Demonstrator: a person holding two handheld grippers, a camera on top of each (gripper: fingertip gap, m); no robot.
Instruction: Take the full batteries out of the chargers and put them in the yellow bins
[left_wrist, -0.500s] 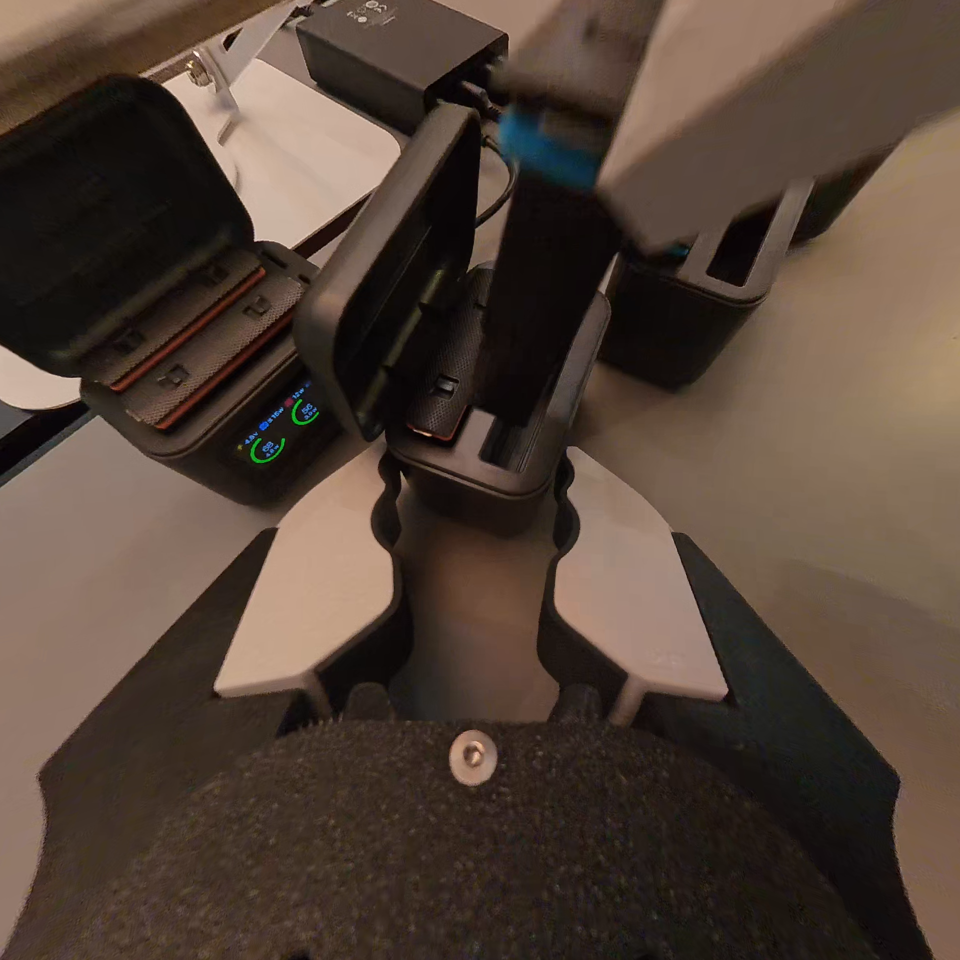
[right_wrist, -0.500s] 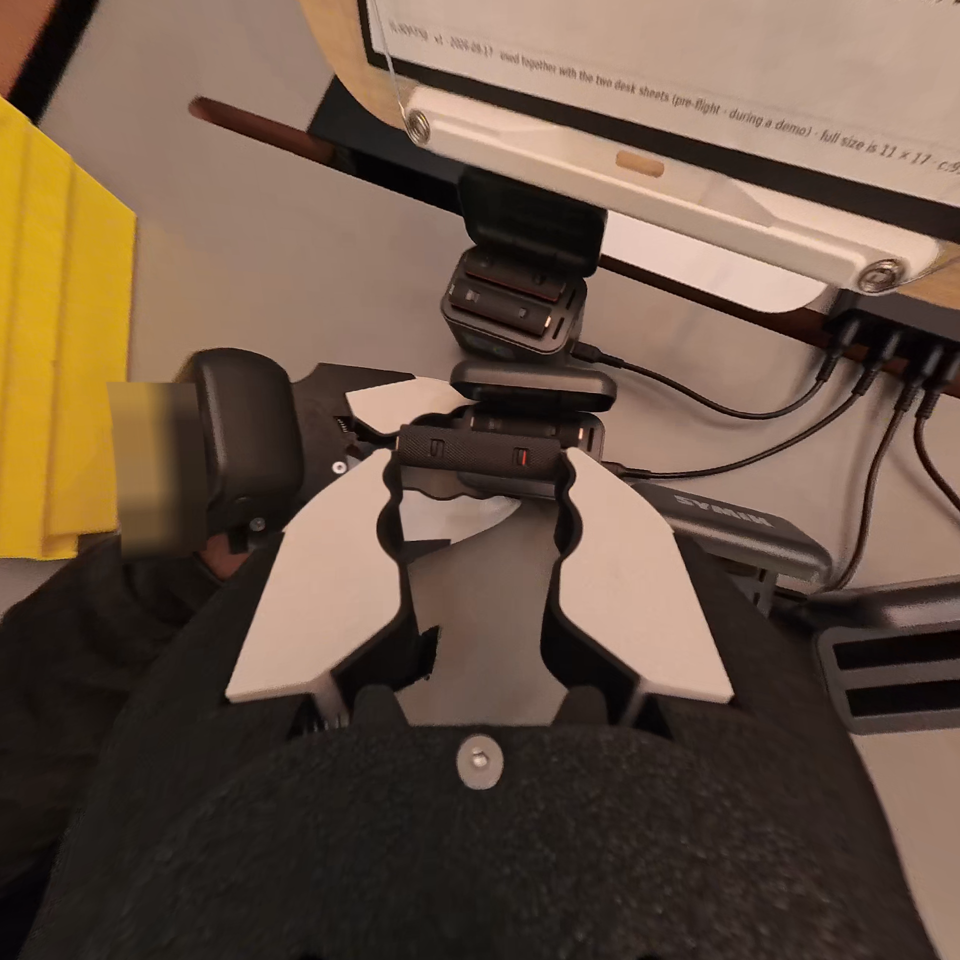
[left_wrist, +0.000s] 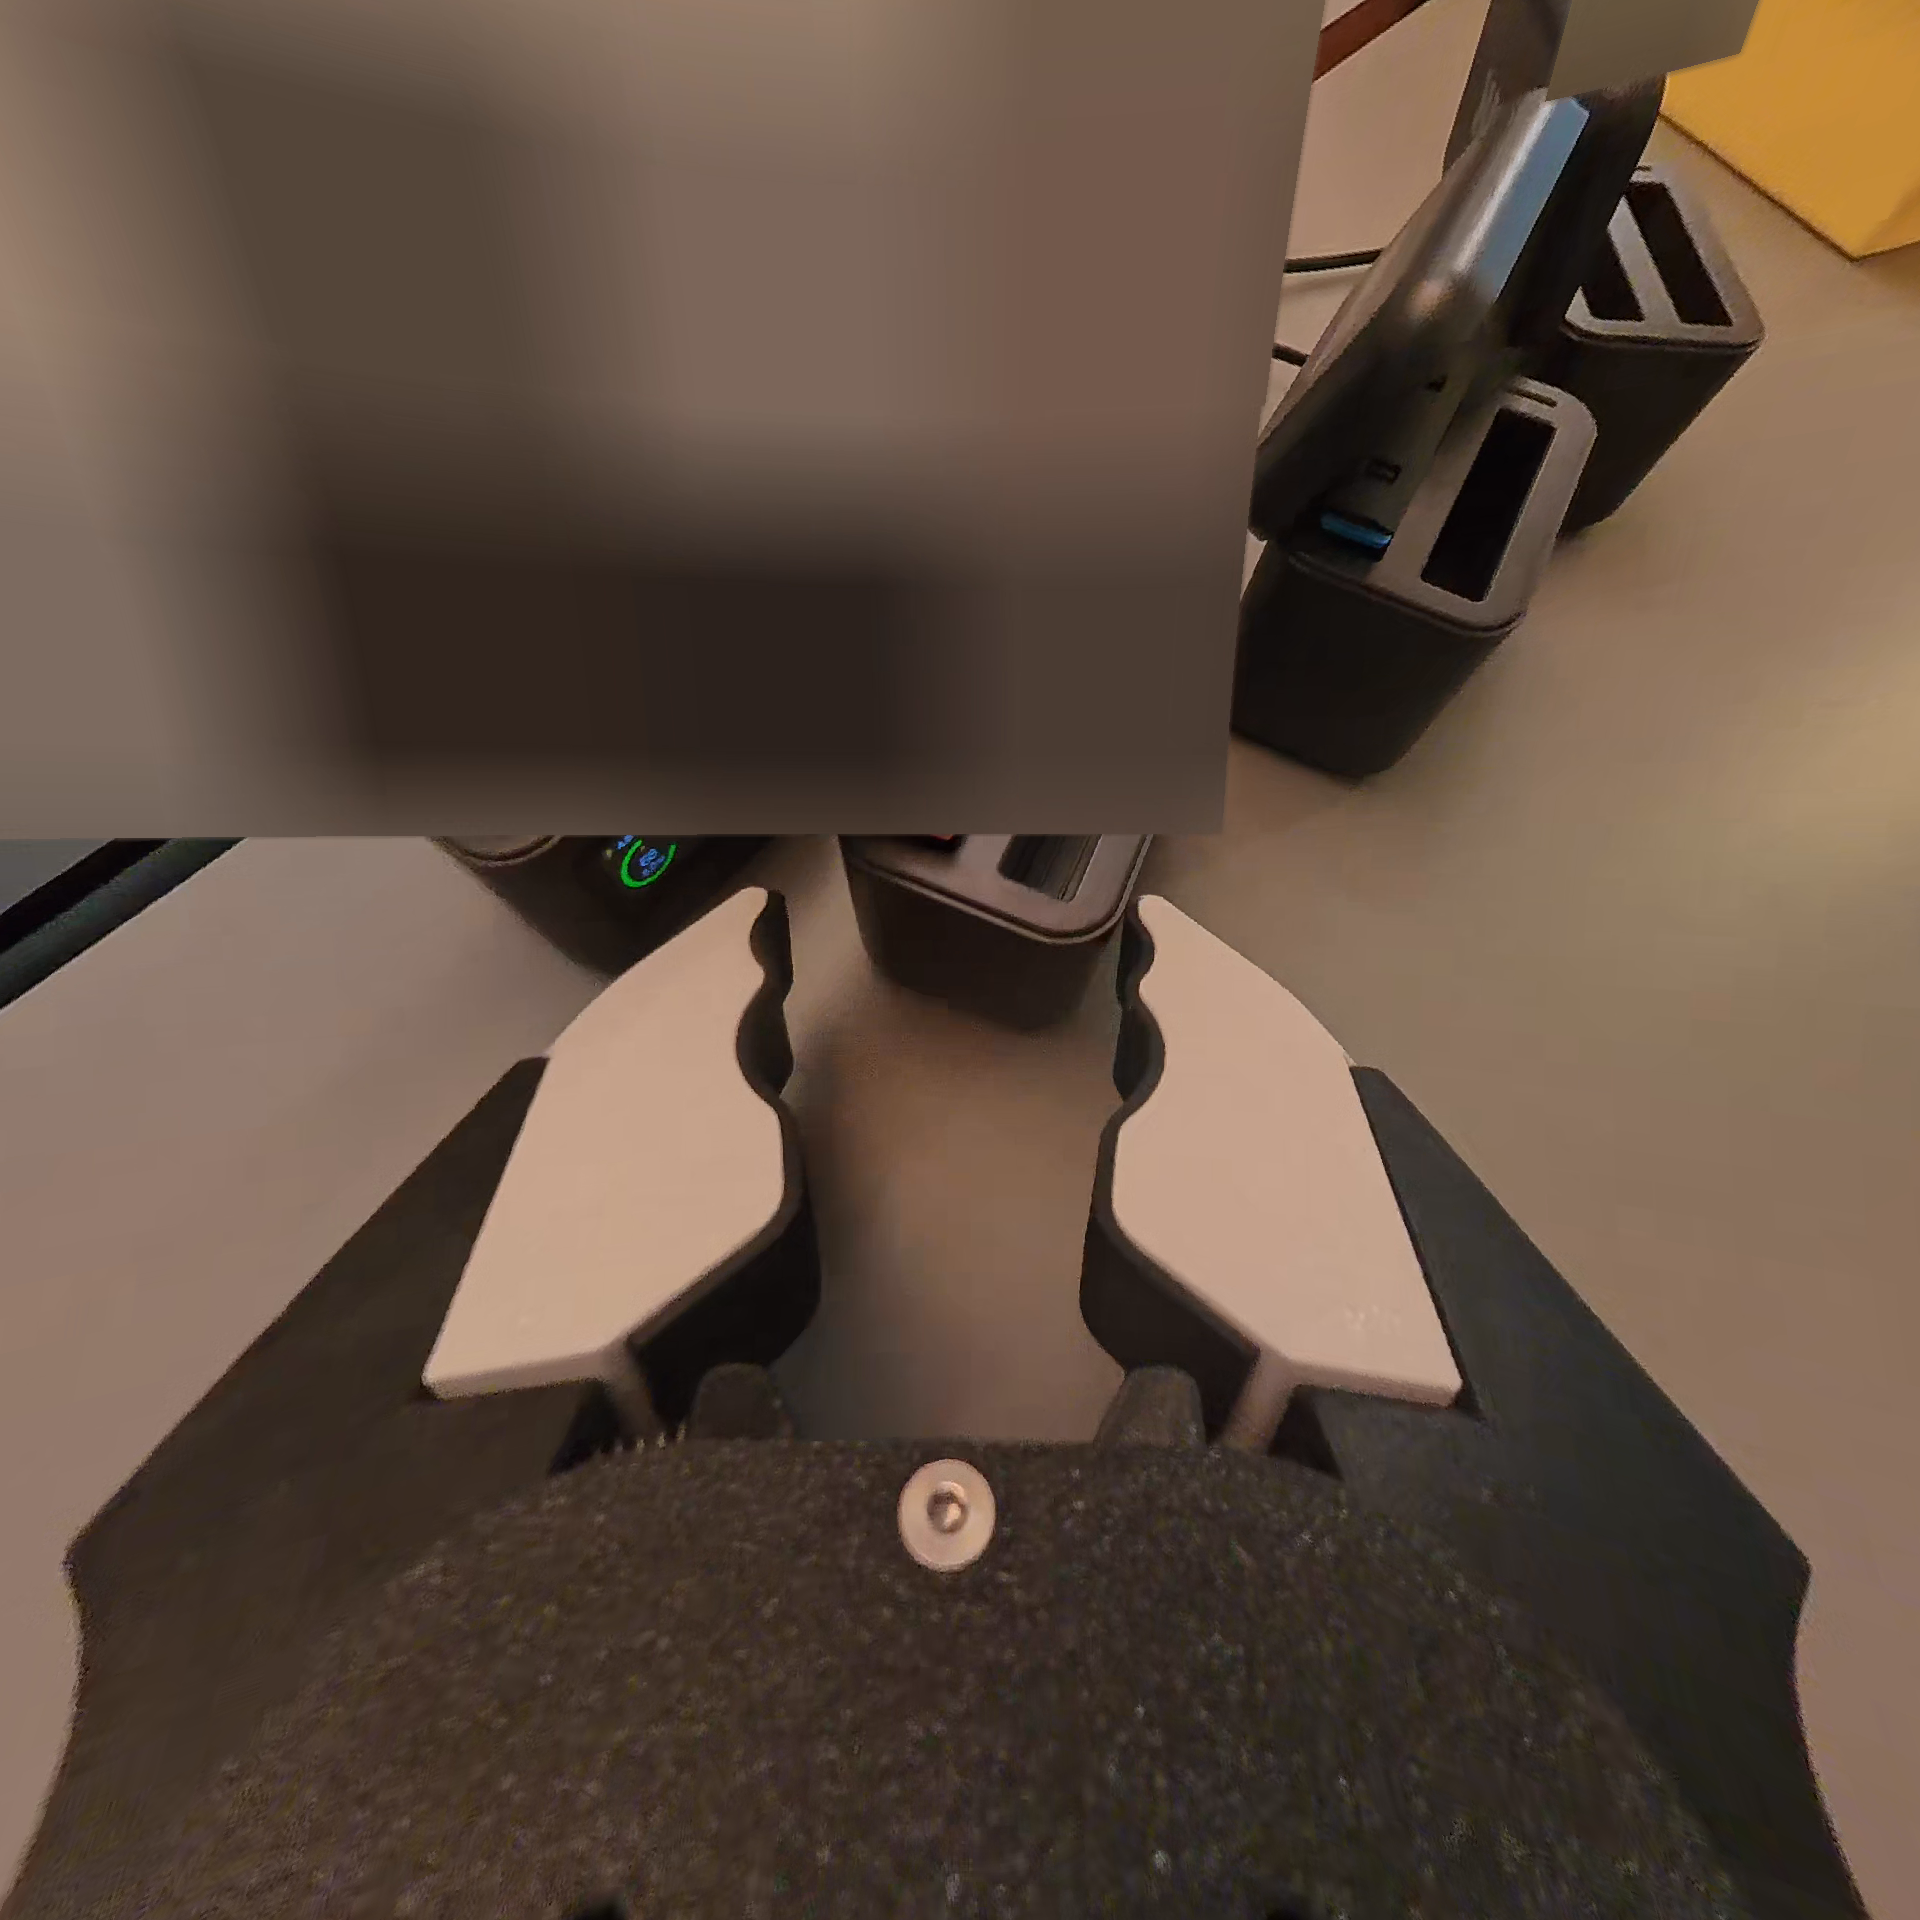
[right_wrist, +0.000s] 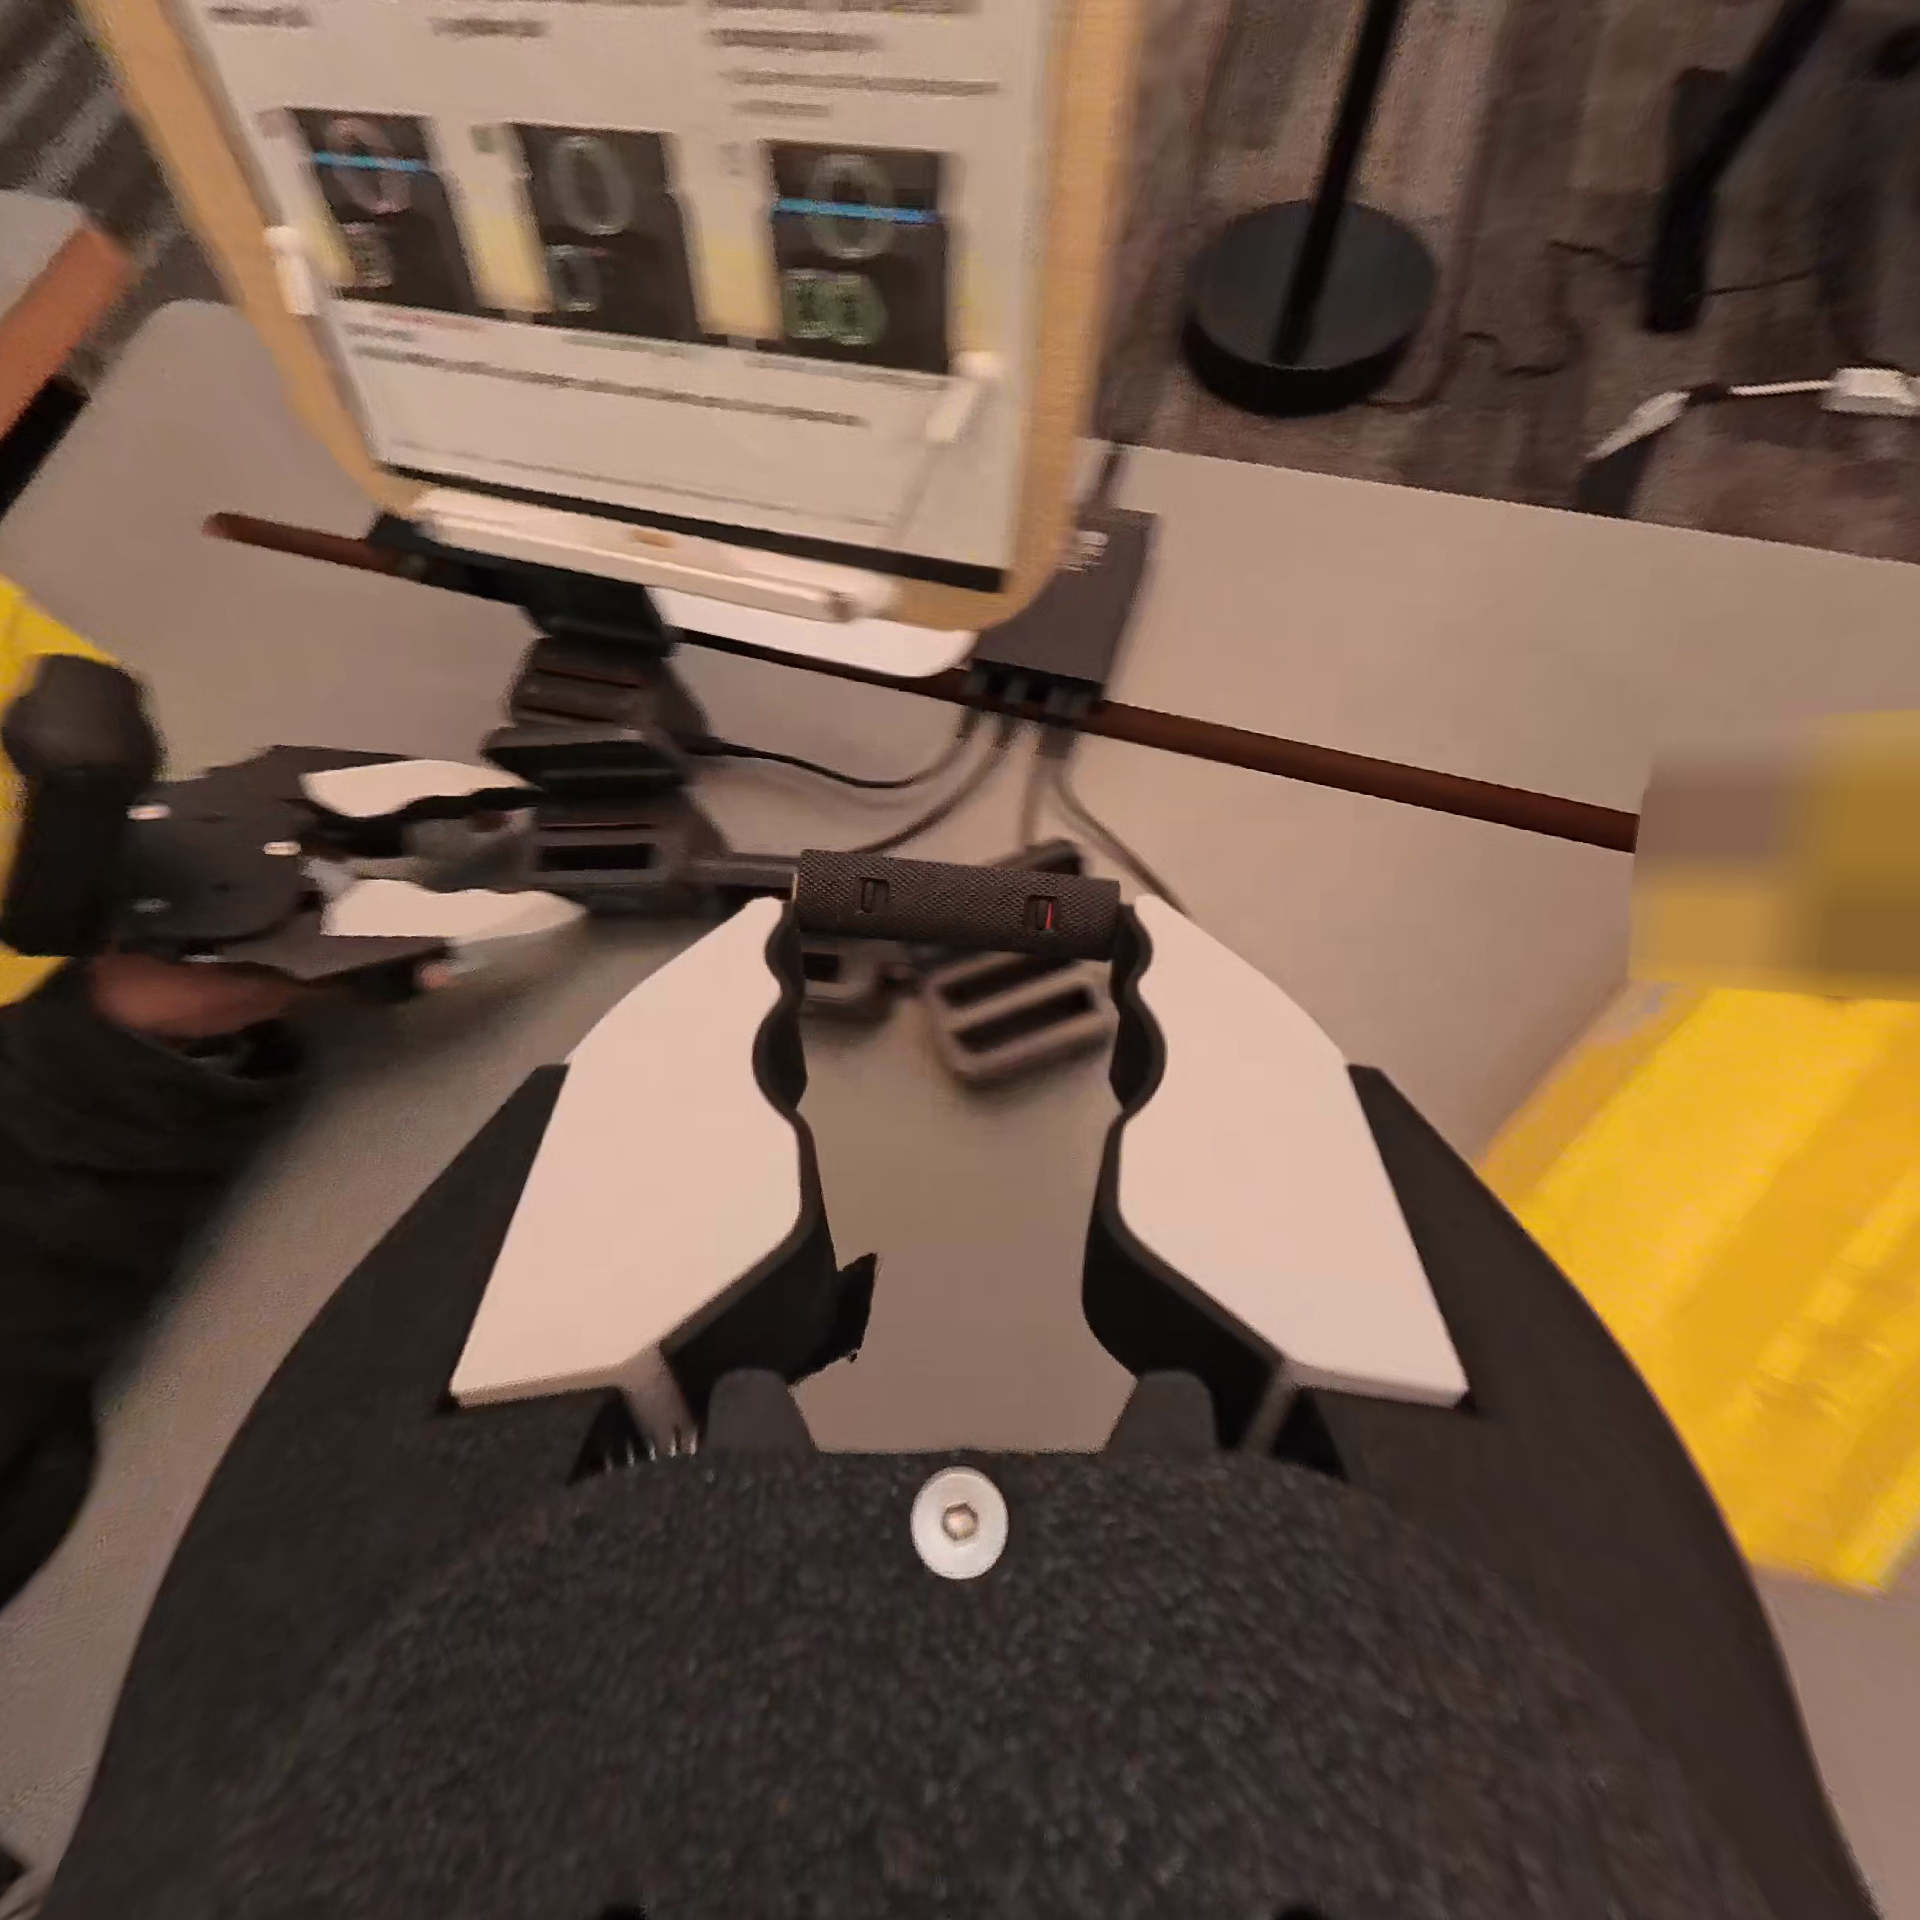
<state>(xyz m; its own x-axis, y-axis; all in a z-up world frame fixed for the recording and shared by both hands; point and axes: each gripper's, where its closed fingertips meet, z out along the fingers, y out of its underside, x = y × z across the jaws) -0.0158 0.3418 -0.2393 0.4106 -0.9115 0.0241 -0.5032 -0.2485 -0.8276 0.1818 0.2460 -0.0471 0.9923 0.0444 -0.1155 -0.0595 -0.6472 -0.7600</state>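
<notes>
Right gripper (right_wrist: 956, 914) clamps a black, knurled, bar-shaped battery (right_wrist: 956, 912) crosswise between its white fingertips, raised above the grey table (right_wrist: 1351, 748); yellow plastic bin (right_wrist: 1704, 1247) lies to its right; left gripper (left_wrist: 951, 935) spread apart, holding nothing, just before a black open-slotted charger (left_wrist: 987, 935); green-ringed charger display (left_wrist: 646, 862) beside it.

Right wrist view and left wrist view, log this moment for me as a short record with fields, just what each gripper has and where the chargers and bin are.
right gripper: shut on a black textured battery, held crosswise at the tips of the jaws, lifted off the table
left gripper: jaws apart, holding nothing, facing a charger with an empty slot
other chargers: on the table, farther right in the left view, slots showing empty
yellow bin: to the right of the held battery
table: grey
</notes>
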